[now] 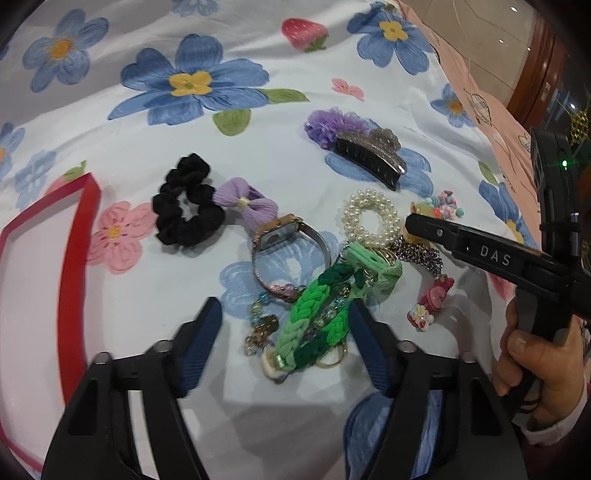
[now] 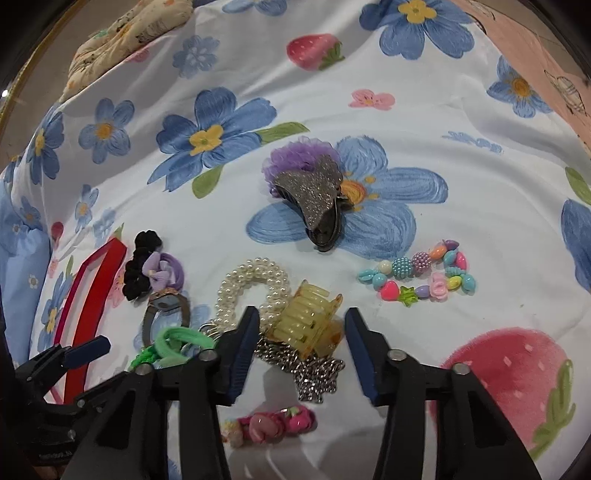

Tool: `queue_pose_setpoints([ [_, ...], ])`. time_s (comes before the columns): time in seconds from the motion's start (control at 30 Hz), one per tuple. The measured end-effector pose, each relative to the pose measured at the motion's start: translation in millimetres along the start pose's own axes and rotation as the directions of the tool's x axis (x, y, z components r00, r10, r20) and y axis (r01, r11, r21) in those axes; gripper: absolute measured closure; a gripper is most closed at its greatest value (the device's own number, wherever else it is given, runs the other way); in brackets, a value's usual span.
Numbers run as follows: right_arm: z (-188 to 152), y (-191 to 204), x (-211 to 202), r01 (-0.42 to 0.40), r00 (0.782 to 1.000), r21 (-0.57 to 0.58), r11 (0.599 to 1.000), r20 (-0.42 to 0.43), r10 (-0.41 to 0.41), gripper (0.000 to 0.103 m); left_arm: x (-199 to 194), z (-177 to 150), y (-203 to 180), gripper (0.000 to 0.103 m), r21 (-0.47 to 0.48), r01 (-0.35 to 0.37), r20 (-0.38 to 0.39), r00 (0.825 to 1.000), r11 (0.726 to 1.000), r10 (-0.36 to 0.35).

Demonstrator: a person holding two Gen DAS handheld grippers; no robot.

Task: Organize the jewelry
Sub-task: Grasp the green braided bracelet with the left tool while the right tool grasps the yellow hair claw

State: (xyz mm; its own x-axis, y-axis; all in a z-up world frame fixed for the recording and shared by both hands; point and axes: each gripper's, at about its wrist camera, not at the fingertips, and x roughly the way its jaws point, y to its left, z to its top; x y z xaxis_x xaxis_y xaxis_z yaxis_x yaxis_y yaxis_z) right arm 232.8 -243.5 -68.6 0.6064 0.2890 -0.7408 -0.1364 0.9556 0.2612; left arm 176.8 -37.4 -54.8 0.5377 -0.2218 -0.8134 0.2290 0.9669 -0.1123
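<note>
Jewelry lies in a heap on a flowered sheet. My left gripper [image 1: 286,317] is open, its fingers on either side of a green braided band [image 1: 314,317] and a beaded bracelet [image 1: 260,321]. My right gripper [image 2: 301,321] is open around a yellow claw clip [image 2: 308,325] that lies on a silver chain [image 2: 314,369]. Close by are a pearl bracelet [image 2: 251,288], a watch [image 1: 284,254], a black scrunchie with a purple bow [image 1: 188,216], a glitter claw clip [image 2: 314,199] and a coloured bead bracelet [image 2: 421,275]. A red-rimmed tray [image 1: 79,258] lies at the left.
A pink flower clip [image 2: 273,424] lies under my right gripper. A purple ruffle scrunchie [image 1: 332,125] sits behind the glitter clip. A patterned cushion [image 2: 129,33] is at the far left, and pink bedding [image 1: 480,99] runs along the right.
</note>
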Motion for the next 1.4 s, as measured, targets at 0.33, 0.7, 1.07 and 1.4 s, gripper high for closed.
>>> queue_pose_setpoints([
  [0.33, 2.2, -3.6, -16.0, -0.037, 0.997, 0.016, 0.999, 0.066, 0.036, 0.07, -0.7, -4.5, -9.6, 0.093, 0.032, 0.072, -0.02, 0.997, 0.997, -0.072],
  [0.7, -2.7, 30.1, -52.3, -0.118, 0.988, -0.042, 0.992, 0.093, 0.121, 0.07, -56.8, -19.9, 20.0, 0.094, -0.068, 0.095, 0.076, 0.993, 0.993, -0.09],
  [1.07, -15.2, 93.6, -50.7, -0.221, 0.973, -0.135, 0.966, 0.044, 0.229, 0.07, -96.7, -40.4, 80.1, 0.094, -0.211, 0.054, 0.129, 0.991, 0.976, -0.027],
  [1.4, -20.1, 153.7, -29.8, -0.312, 0.949, -0.208, 0.927, -0.028, 0.313, 0.07, -117.8, -55.0, 134.5, 0.094, -0.304, 0.003, 0.148, 0.988, 0.953, 0.044],
])
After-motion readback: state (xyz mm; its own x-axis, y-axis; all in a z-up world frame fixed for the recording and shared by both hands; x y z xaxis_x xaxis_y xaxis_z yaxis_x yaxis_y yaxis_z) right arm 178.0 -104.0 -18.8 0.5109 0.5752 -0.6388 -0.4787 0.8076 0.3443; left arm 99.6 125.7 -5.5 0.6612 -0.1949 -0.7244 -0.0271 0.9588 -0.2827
